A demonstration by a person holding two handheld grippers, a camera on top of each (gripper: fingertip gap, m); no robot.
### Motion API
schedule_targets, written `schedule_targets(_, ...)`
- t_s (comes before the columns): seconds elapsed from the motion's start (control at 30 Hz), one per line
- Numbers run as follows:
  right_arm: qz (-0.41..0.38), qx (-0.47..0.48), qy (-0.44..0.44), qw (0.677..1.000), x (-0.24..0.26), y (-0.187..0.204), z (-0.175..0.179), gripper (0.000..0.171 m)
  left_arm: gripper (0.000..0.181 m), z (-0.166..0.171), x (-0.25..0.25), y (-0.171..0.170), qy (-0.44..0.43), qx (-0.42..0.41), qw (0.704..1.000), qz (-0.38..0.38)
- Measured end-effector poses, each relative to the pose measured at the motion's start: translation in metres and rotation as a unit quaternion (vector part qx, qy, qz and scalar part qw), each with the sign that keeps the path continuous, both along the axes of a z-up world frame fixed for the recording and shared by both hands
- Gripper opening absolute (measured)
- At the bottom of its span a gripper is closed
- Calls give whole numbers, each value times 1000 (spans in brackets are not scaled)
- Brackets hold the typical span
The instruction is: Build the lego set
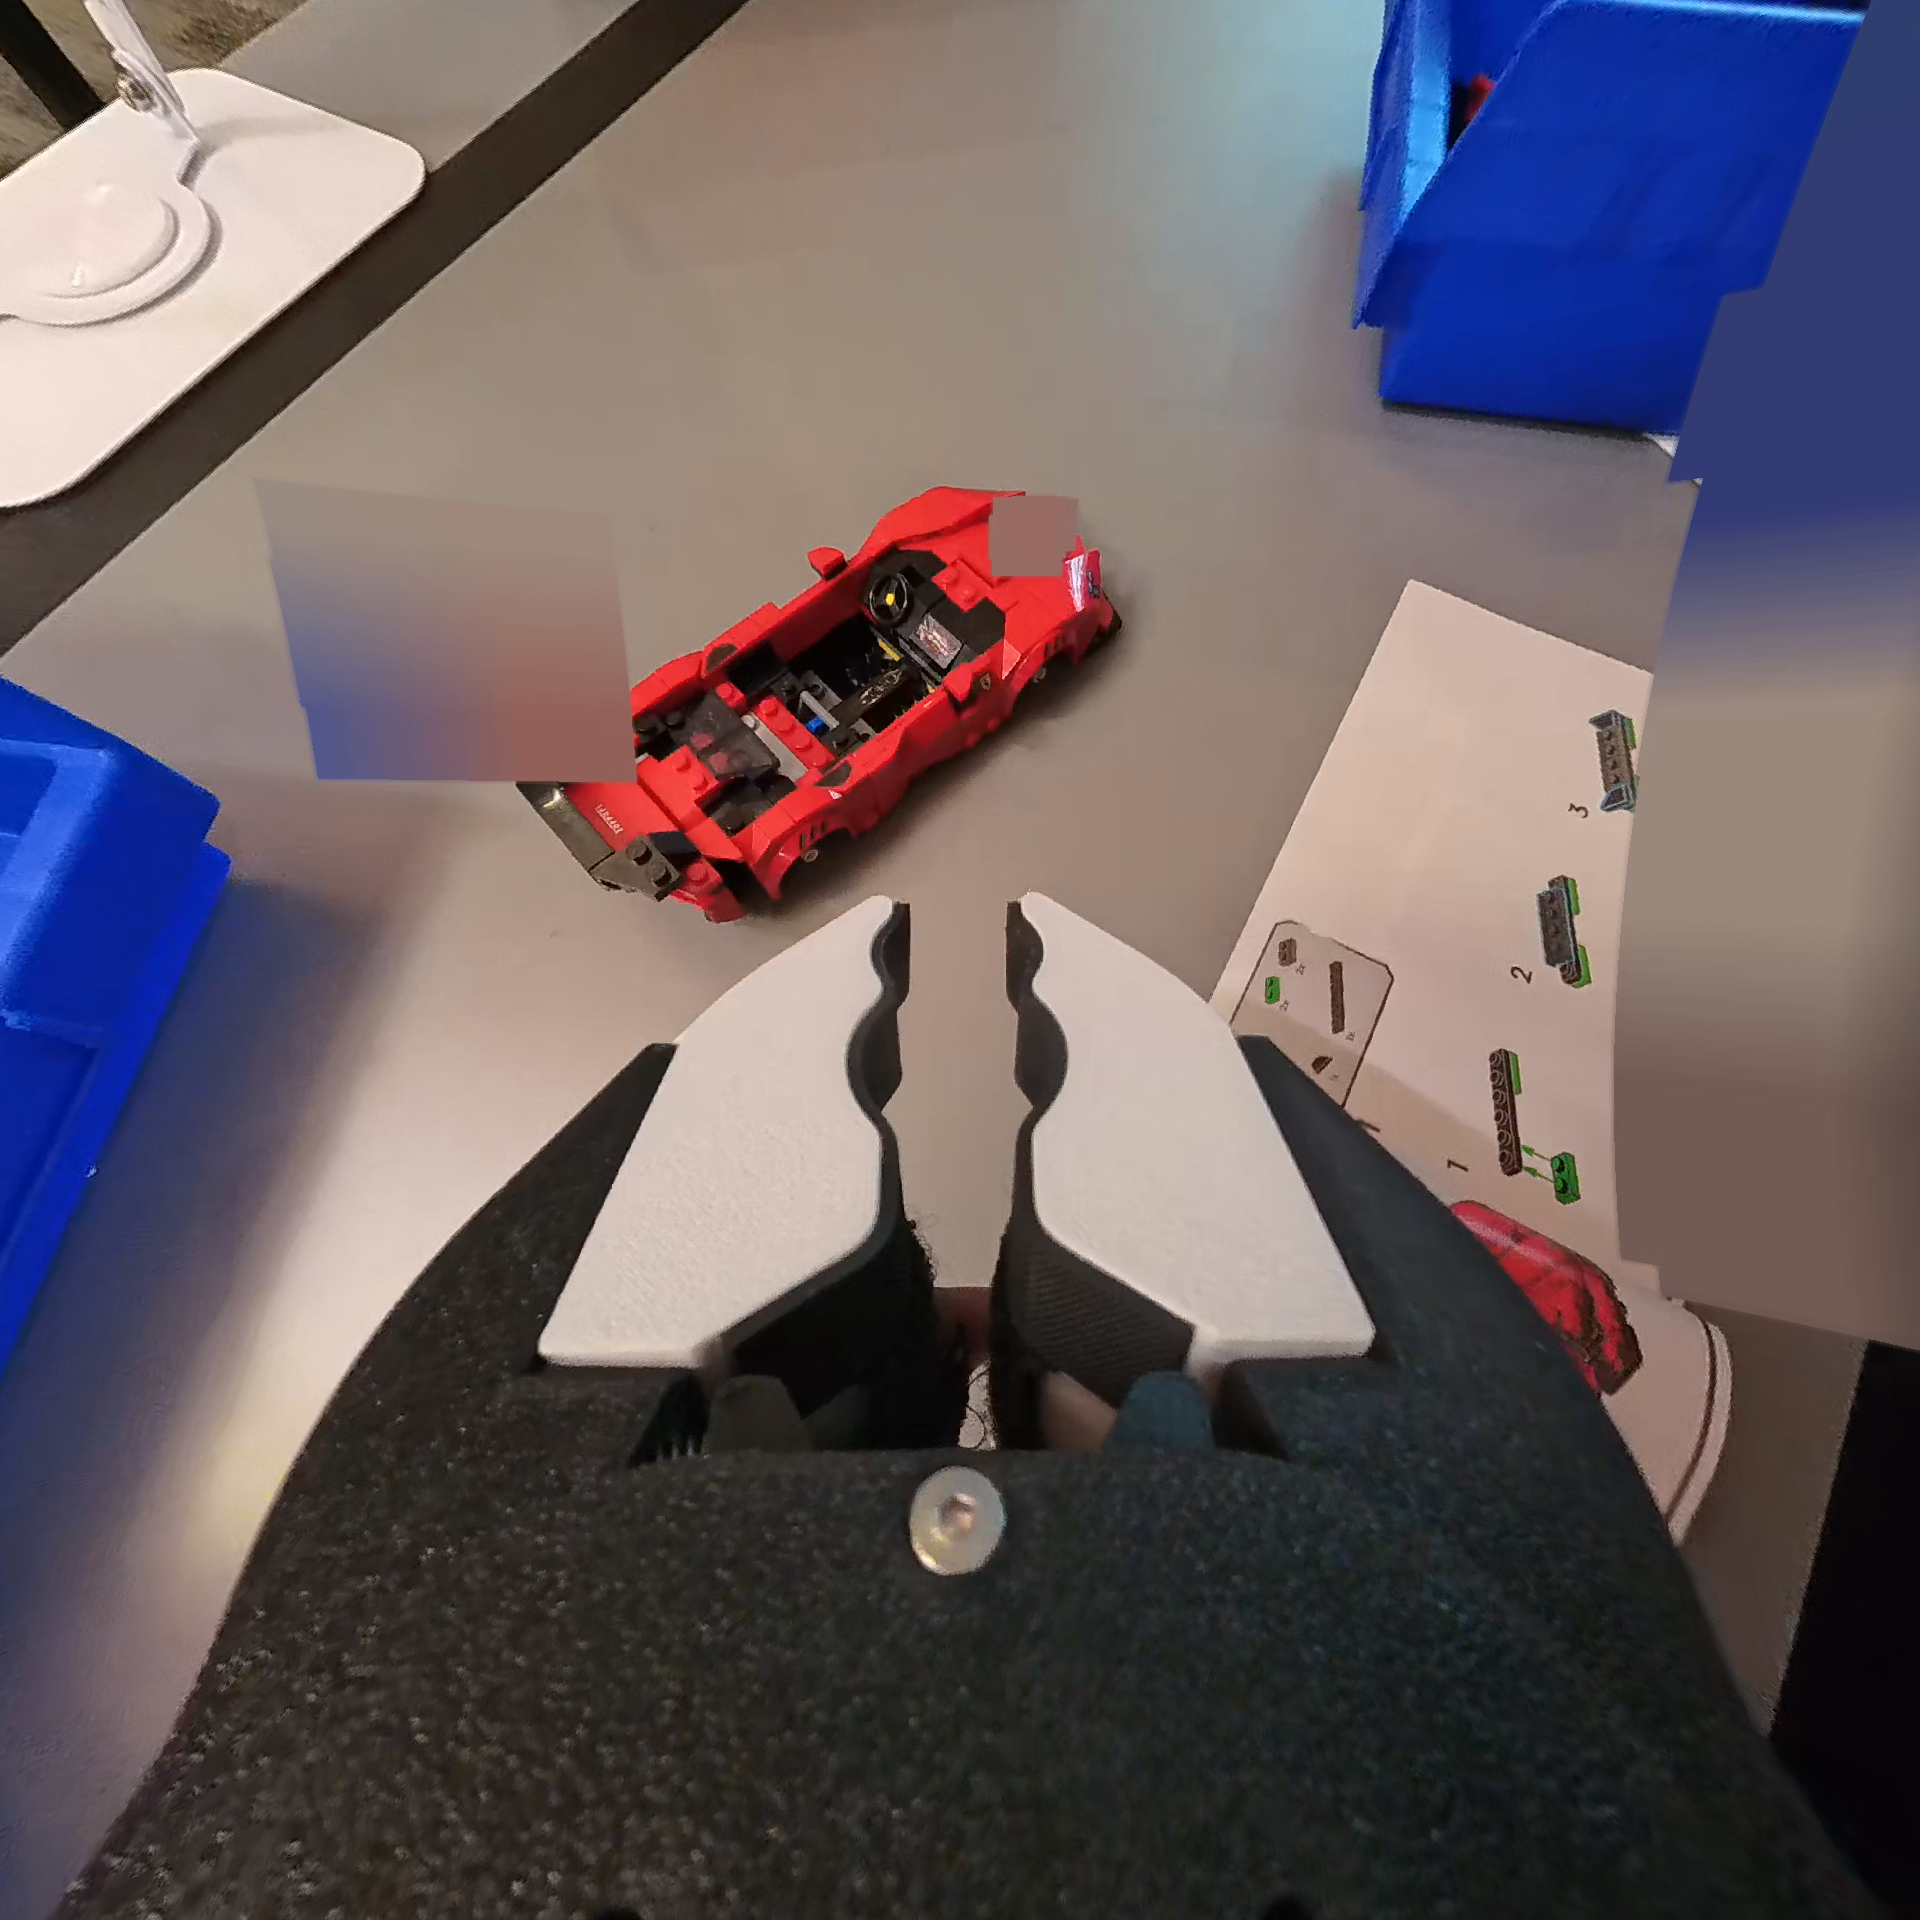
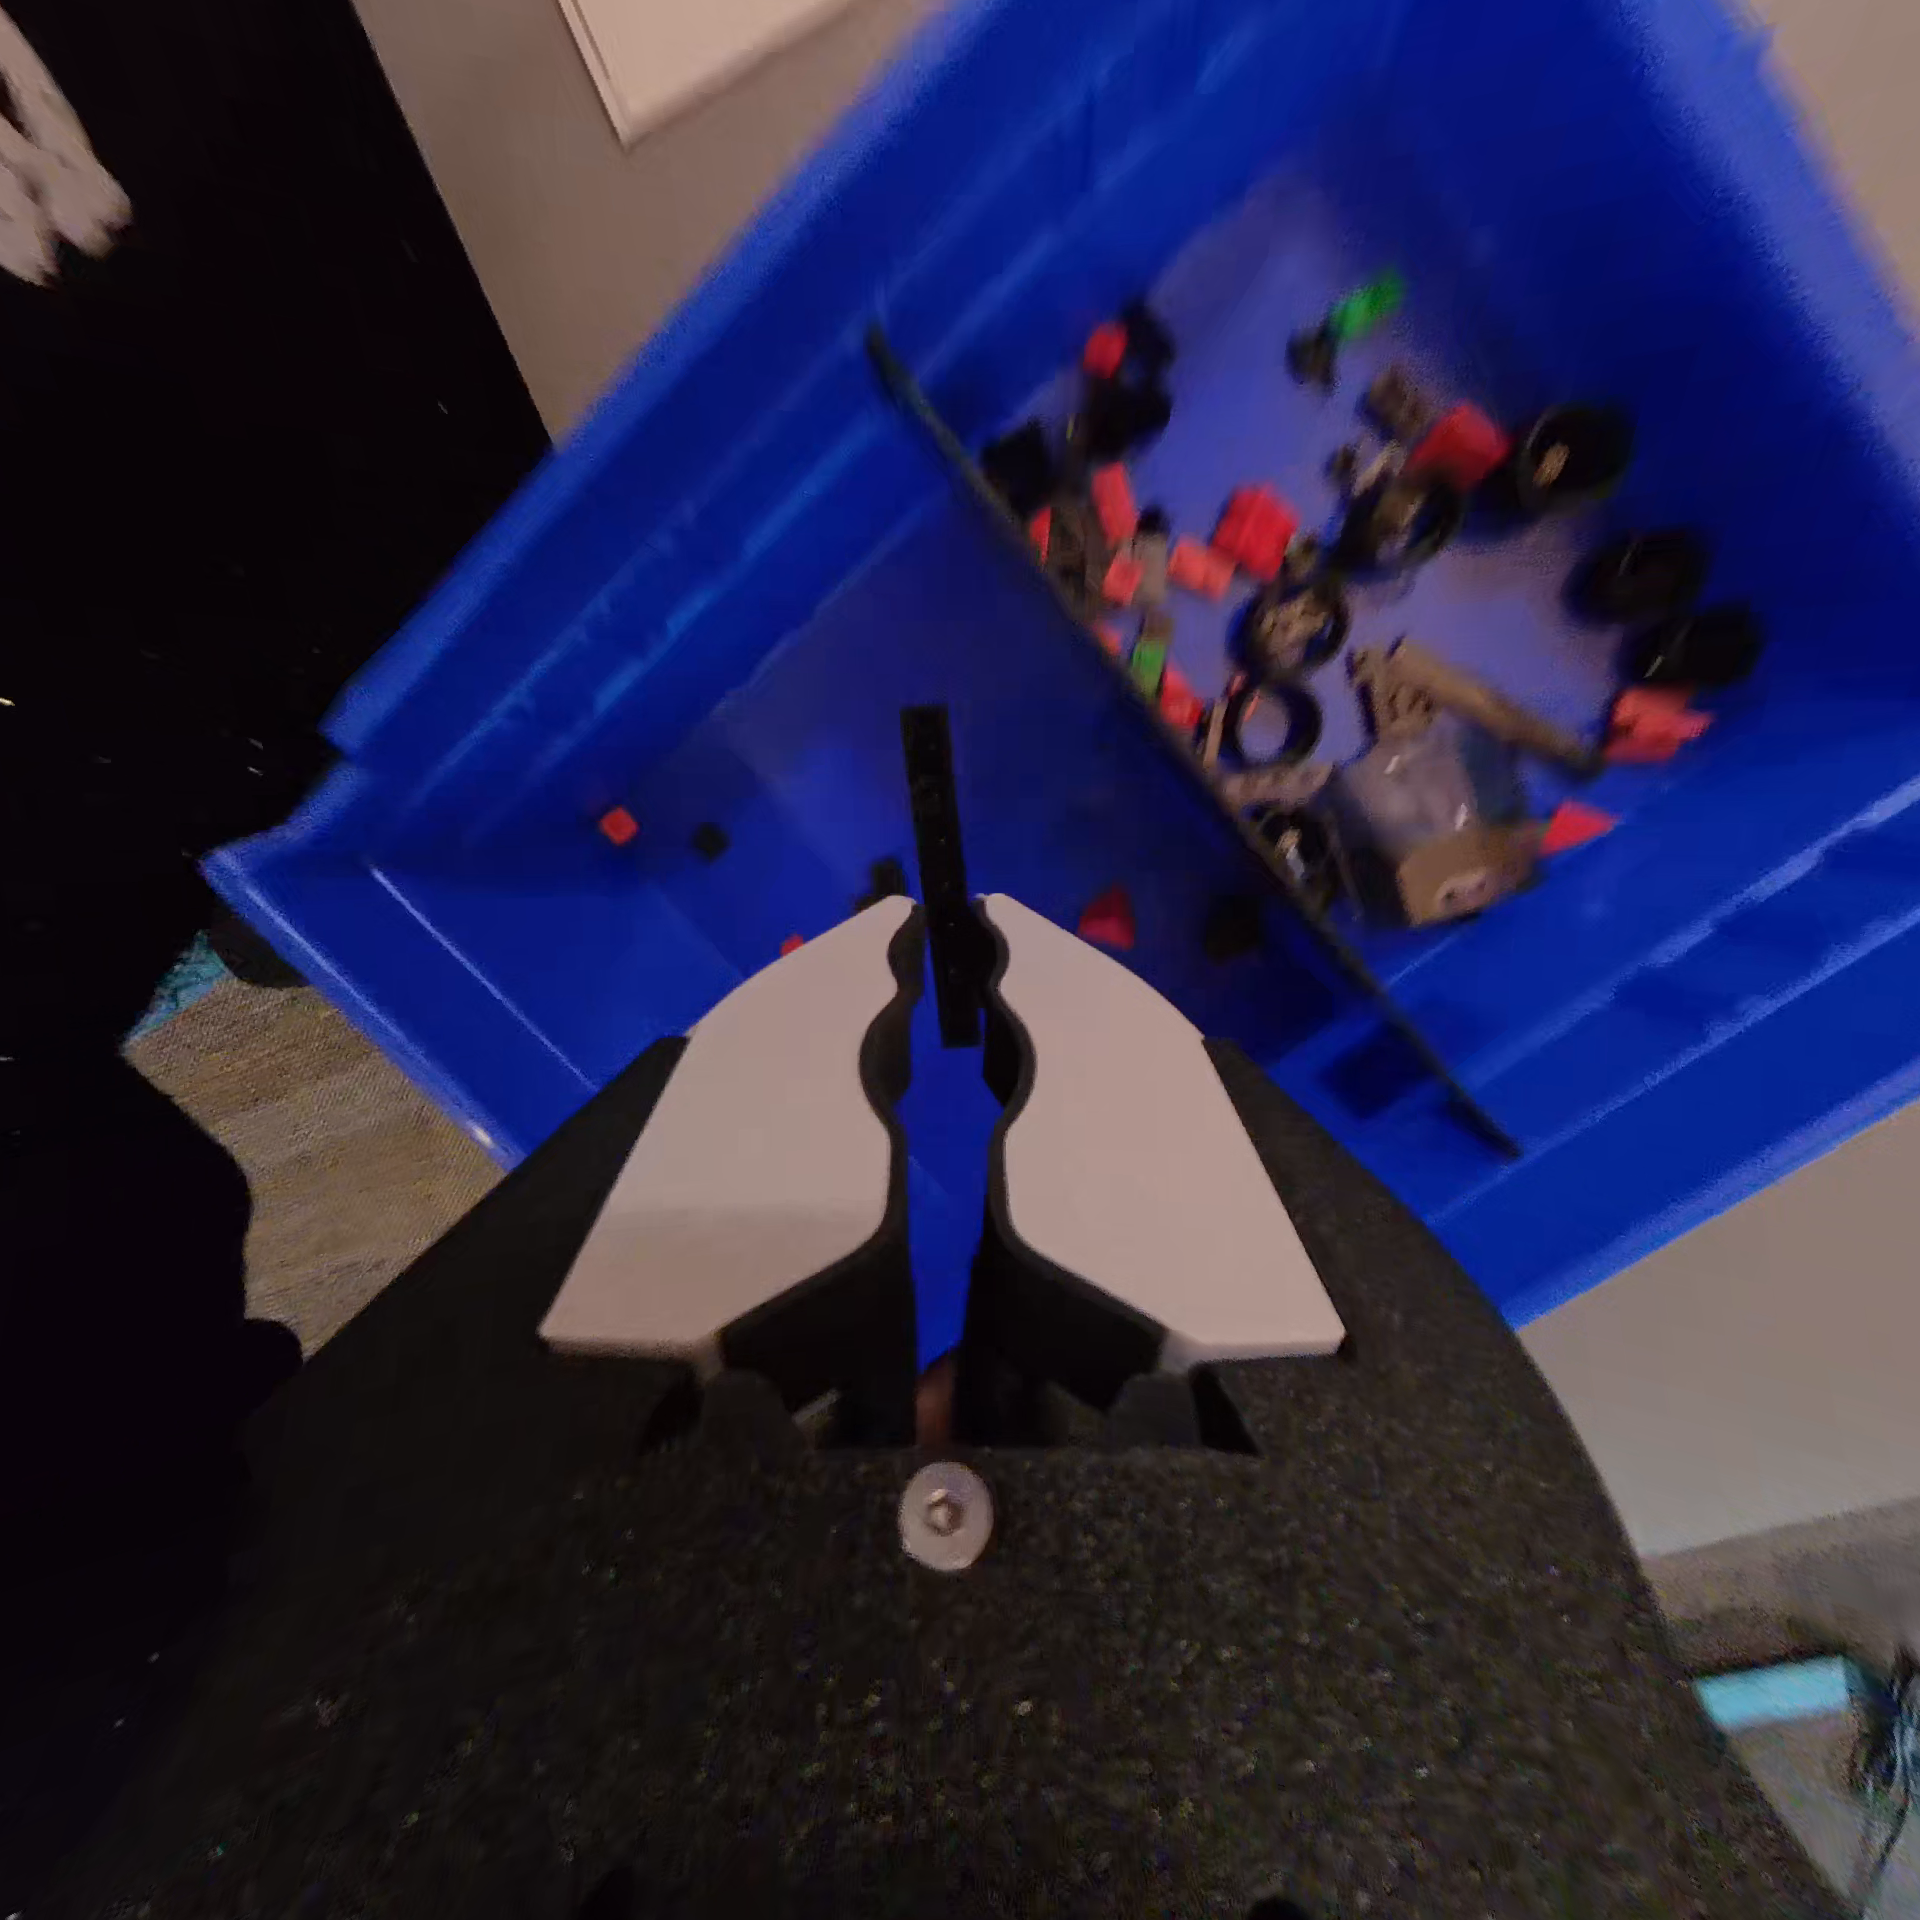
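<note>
**Right claw pinches a black strip over the bin; left claw empty by the car**

We see the left gripper (image 1: 957, 909) hovering above the grey table (image 1: 727, 343), its fingers parted by a narrow gap with nothing between them. Just ahead of its tips sits the red car (image 1: 831, 696), partly built, roof off, black and red bricks showing inside, lying diagonally on the table. To the right of the gripper lies the instruction sheet (image 1: 1455, 831), flat on the table. A blue bin (image 1: 1538, 239) stands at far right, another blue bin edge (image 1: 94, 883) at left. A white stand base (image 1: 156, 260) sits far left.

In the right wrist view we see the right gripper (image 2: 948, 914) closed on a long thin black strip (image 2: 935, 821), which sticks out forward past the fingertips. It hangs over a blue bin (image 2: 623, 644) split by a black divider (image 2: 1143, 686). The far compartment holds loose pieces (image 2: 1351, 582): red, black, some green, tyres. The near one holds only a few small bits. That view is motion-blurred.
</note>
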State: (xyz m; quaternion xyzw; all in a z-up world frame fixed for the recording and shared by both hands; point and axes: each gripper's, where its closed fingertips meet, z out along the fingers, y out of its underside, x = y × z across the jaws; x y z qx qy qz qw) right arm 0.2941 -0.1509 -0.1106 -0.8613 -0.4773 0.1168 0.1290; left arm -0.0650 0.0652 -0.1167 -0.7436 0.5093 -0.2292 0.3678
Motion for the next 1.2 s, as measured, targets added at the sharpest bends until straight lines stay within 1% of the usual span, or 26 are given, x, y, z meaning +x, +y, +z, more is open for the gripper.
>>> schedule_targets(0.03, -12, -8, -17, 1000, 5, -5, -9, 15, 17, -1, 1, 0, -2, -2, 1000, -1)
schedule_targets(0.07, -21, -15, -29, 999, 7, -9, -18, 18, 17, -1, 3, 1, -4, -3, 1000, -2)
schedule_targets(0.1, -26, -16, -35, 999, 8, -10, -24, 18, 17, 0, 4, 1, -5, -4, 1000, -2)
schedule_targets(0.13, -32, -3, -41, 999, 10, -8, -28, 11, 17, 1, 5, 1, -5, -3, 1000, -3)
schedule_targets(0.17, -39, 13, -44, 998, 12, -5, -29, 9, 17, 1, 6, 1, -4, -1, 1000, -4)
schedule_targets(0.27, -53, 39, -15, 998, 11, -1, -22, 22, 17, 4, 7, -1, 1, 3, 1000, -5)
schedule_targets(0.33, -65, 45, -19, 997, 16, 2, -20, 21, 17, 5, 6, -2, 3, 6, 1000, -4)
schedule_targets(0.4, -62, 50, -33, 996, 20, 2, -19, 16, 17, 6, 4, -1, 4, 6, 1000, 1)
schedule_targets(0.47, -63, 33, -79, 994, 32, -1, -27, 17, 17, 6, 1, 0, 4, 5, 1000, 9)
schedule_targets(0.57, -68, -38, -167, 983, 57, -9, -51, 18, 17, 7, -1, 0, 3, 7, 1000, 13)
schedule_targets(0.63, -59, -63, -179, 980, 57, -9, -60, 18, 17, 7, -2, 0, 4, 7, 1000, 16)
schedule_targets(0.77, -44, -69, -189, 979, 53, -2, -69, 18, 17, 6, -4, -1, 7, 5, 1000, 20)
schedule_targets(0.87, -44, -87, -198, 975, 55, -5, -78, 16, 17, 7, -7, -1, 5, 7, 1000, 24)
schedule_targets(0.97, -36, -96, -200, 974, 55, -8, -87, 4, 17, 6, -12, -3, -2, 7, 1000, 29)
schedule_targets(1.03, -40, -60, -174, 982, 49, -1, -78, 4, 17, 6, -14, -4, -9, 5, 999, 31)
schedule_targets(1.1, -52, 15, -102, 993, 35, 16, -55, 4, 17, 6, -14, -7, -21, 2, 999, 29)
schedule_targets(1.13, -66, 66, -41, 995, 23, 29, -36, 4, 17, 7, -13, -9, -31, 1, 999, 26)
schedule_targets(1.17, -90, 116, 39, 988, 8, 41, -12, 4, 17, 8, -11, -12, -40, -2, 999, 20)
schedule_targets(1.2, -117, 153, 126, 973, -7, 52, 14, 4, 17, 9, -9, -15, -49, -4, 999, 12)
